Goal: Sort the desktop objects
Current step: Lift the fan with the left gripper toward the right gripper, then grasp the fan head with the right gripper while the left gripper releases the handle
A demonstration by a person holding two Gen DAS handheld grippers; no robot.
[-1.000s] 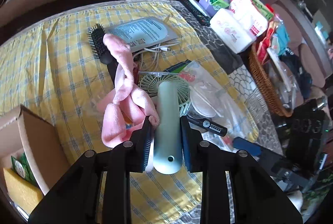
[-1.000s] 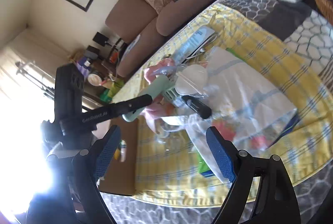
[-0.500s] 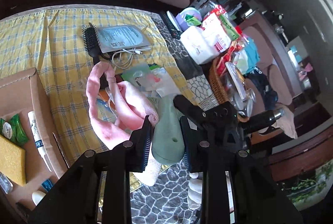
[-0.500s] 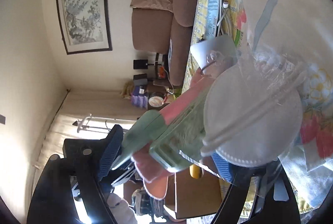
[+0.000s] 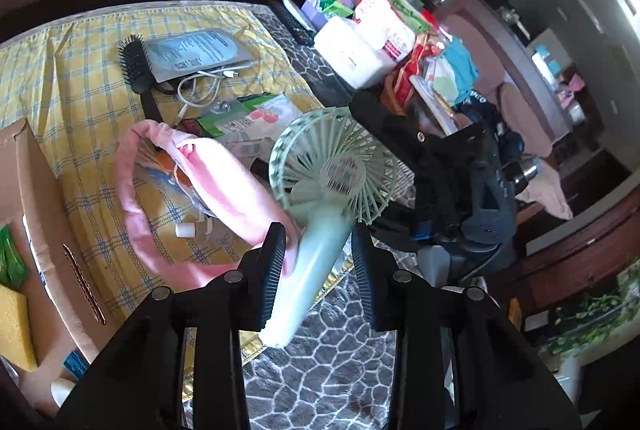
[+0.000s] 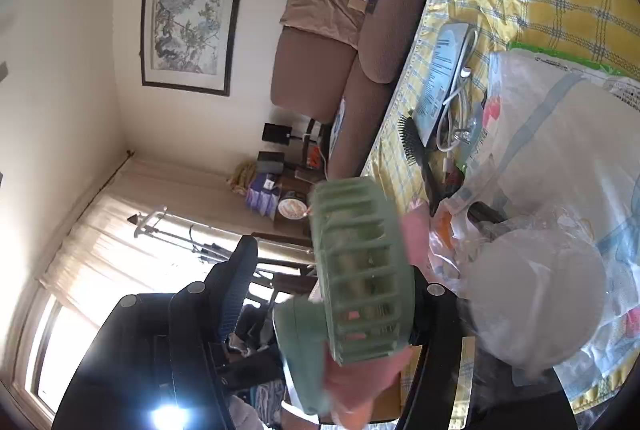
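My left gripper (image 5: 318, 262) is shut on the handle of a pale green hand fan (image 5: 332, 170) and a pink fabric headband (image 5: 208, 166), both lifted above the yellow checked tablecloth (image 5: 68, 90). The right gripper body (image 5: 452, 182) is dark and close behind the fan head. In the right wrist view the fan head (image 6: 360, 278) fills the space between my open right fingers (image 6: 236, 286), with the headband (image 6: 416, 234) beside it. A round white pad in clear plastic (image 6: 536, 294) lies to the right.
An open cardboard box (image 5: 36, 230) with a yellow sponge sits at the left. A black hairbrush (image 5: 136, 64), grey pouch (image 5: 196, 50), white cable (image 5: 204, 82) and snack packets (image 5: 240, 118) lie on the cloth. A wicker basket and tissue packs (image 5: 360, 50) stand at the right.
The left gripper lifted the fan and headband off the cloth and tilted the fan head up. The fan head now sits between the right fingers.
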